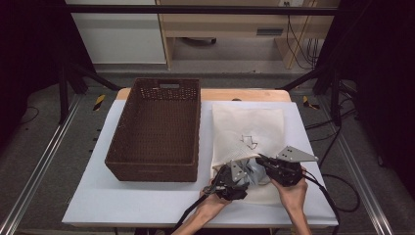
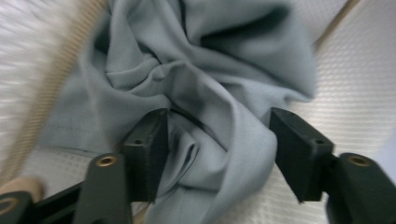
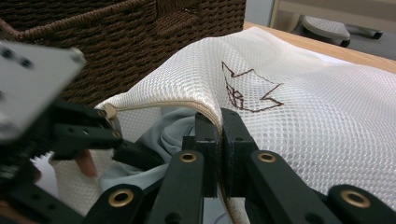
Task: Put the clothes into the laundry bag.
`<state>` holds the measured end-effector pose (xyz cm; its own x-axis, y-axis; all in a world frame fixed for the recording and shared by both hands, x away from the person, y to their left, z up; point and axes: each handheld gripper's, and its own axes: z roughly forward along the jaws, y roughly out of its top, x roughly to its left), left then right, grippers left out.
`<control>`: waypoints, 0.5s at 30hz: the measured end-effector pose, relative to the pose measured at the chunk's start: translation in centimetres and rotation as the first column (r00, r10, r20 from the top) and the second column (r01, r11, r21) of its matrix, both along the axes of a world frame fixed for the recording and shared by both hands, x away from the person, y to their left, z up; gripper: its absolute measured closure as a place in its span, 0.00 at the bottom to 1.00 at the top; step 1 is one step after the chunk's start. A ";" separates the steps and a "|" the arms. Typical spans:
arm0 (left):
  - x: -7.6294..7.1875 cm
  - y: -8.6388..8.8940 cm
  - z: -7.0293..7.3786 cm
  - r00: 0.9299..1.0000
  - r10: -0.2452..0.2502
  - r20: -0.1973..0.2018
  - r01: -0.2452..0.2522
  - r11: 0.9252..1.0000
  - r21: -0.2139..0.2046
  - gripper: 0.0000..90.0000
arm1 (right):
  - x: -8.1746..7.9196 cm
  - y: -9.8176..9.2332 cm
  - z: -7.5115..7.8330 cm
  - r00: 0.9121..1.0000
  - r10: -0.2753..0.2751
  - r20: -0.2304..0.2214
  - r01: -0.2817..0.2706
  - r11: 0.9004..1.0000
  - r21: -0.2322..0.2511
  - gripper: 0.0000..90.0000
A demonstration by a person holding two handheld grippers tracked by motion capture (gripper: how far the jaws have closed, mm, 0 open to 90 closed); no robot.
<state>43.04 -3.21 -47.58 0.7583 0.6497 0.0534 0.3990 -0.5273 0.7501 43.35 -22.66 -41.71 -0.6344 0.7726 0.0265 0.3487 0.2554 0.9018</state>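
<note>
Two tongs are engaged: the right tongs (image 3: 219, 154) are clamped on the bag (image 3: 299, 107) rim, the left tongs (image 2: 219, 154) gape around the cloth (image 2: 210, 84). Both items are judged soft, light and limp; a bunched fold is best pinched.

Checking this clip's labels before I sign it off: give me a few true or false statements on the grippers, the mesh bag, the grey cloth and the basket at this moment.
1. The right gripper is clamped on the zipper edge of the white mesh bag. True.
2. The left gripper is shut tight on the grey cloth. False: its jaws stand apart with the cloth bunched between them.
3. The grey cloth lies in the brown wicker basket. False: it sits at the mouth of the mesh bag, beside the basket.
4. The basket stands to the left of the bag in the high view. True.
5. The bag bears a dark line drawing. True.
</note>
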 end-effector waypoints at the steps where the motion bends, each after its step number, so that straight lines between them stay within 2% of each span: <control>1: 0.0 -0.1 -0.1 1.000 0.009 0.007 -0.009 1.000 0.004 0.54 | 0.0 0.0 0.0 1.000 0.001 -0.001 -0.001 1.000 0.002 0.96; 3: 0.2 -0.2 0.0 1.000 0.020 0.000 -0.020 1.000 -0.004 0.67 | 0.0 0.1 0.0 1.000 0.001 -0.002 -0.001 1.000 0.000 0.96; 5: 0.4 -0.2 0.3 0.999 0.037 0.009 -0.037 0.999 0.013 0.84 | 0.0 0.0 0.0 1.000 0.001 -0.003 -0.001 1.000 0.002 0.96; 6: 0.5 -0.2 0.5 0.999 0.043 0.011 -0.043 0.999 0.015 0.89 | 0.0 0.0 0.0 1.000 0.001 -0.002 -0.001 1.000 0.002 0.96; 10: 1.0 -0.5 1.3 0.996 0.074 0.041 -0.073 0.997 -0.035 0.92 | 0.0 0.0 0.0 1.000 0.001 -0.003 -0.001 1.000 0.006 0.97; 14: 1.8 -1.3 1.3 0.991 0.107 0.077 -0.105 0.994 -0.031 0.92 | 0.0 0.1 0.0 1.000 0.004 -0.004 -0.004 1.000 0.011 0.97; 15: 2.1 -1.5 1.1 0.991 0.114 0.073 -0.113 0.993 -0.022 0.92 | -0.1 0.0 0.0 1.000 0.003 -0.004 -0.003 1.000 0.011 0.97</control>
<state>45.16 -4.70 -46.50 0.6741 0.7326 0.0947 0.3984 -0.4686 0.7885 43.29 -22.63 -41.66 -0.6369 0.7700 0.0376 0.3515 0.2466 0.9031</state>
